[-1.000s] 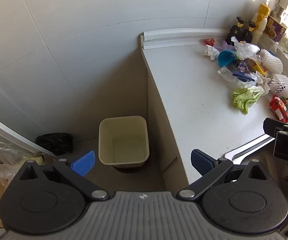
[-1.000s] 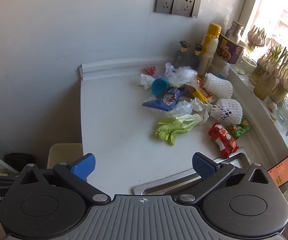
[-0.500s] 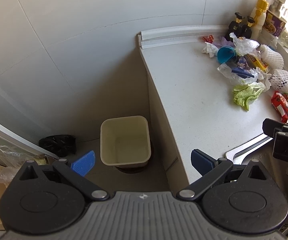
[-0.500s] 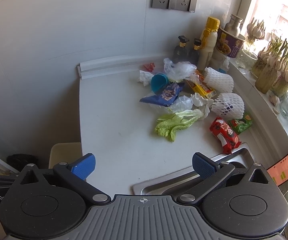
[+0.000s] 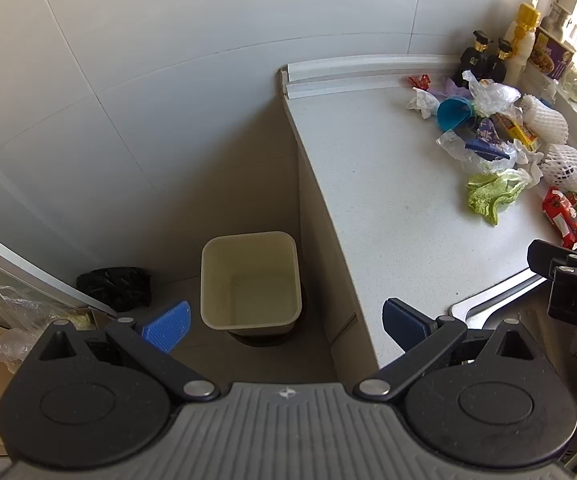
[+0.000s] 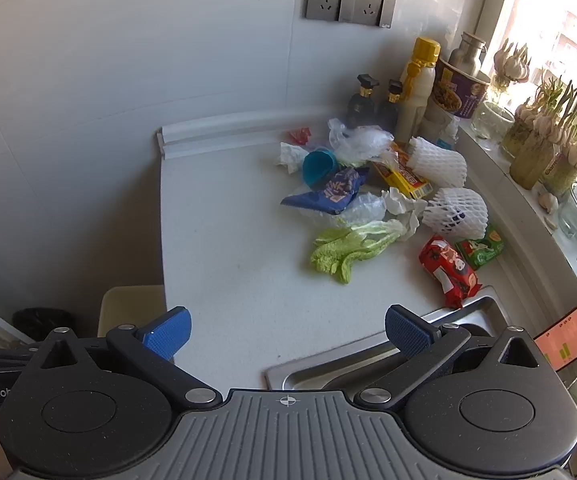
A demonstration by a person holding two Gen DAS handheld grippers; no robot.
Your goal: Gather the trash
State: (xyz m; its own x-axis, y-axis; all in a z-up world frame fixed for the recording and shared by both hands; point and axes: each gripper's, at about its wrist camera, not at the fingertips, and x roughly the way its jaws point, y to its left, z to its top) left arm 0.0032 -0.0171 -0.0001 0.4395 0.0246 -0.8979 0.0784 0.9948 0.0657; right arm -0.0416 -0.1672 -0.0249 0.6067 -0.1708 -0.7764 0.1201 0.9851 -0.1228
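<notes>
A: Where does the trash lie?

B: Heaped toward the worktop's (image 6: 228, 248) far right corner. A teal cup (image 6: 318, 166) lies on its side beside a crumpled tissue (image 6: 290, 156), with a blue snack bag (image 6: 328, 196) just in front. Green lettuce leaves (image 6: 348, 250) sit nearest the middle, a red wrapper (image 6: 448, 270) by the sink's rim, and a small green packet (image 6: 480, 246) next to it. Two white foam nets (image 6: 454, 208) rest near the right edge.

A: And the bin?

B: The cream bin (image 5: 250, 280) stands on the floor beside the worktop's left edge, with nothing visible inside. A black bag (image 5: 114, 286) lies on the floor to its left.

A: The claws?

B: The left claw (image 5: 284, 324) is released, spread wide above the bin and carrying nothing. The right claw (image 6: 286, 332) is likewise released, held over the worktop's near edge by the sink (image 6: 352, 364), clear of the trash.
</notes>
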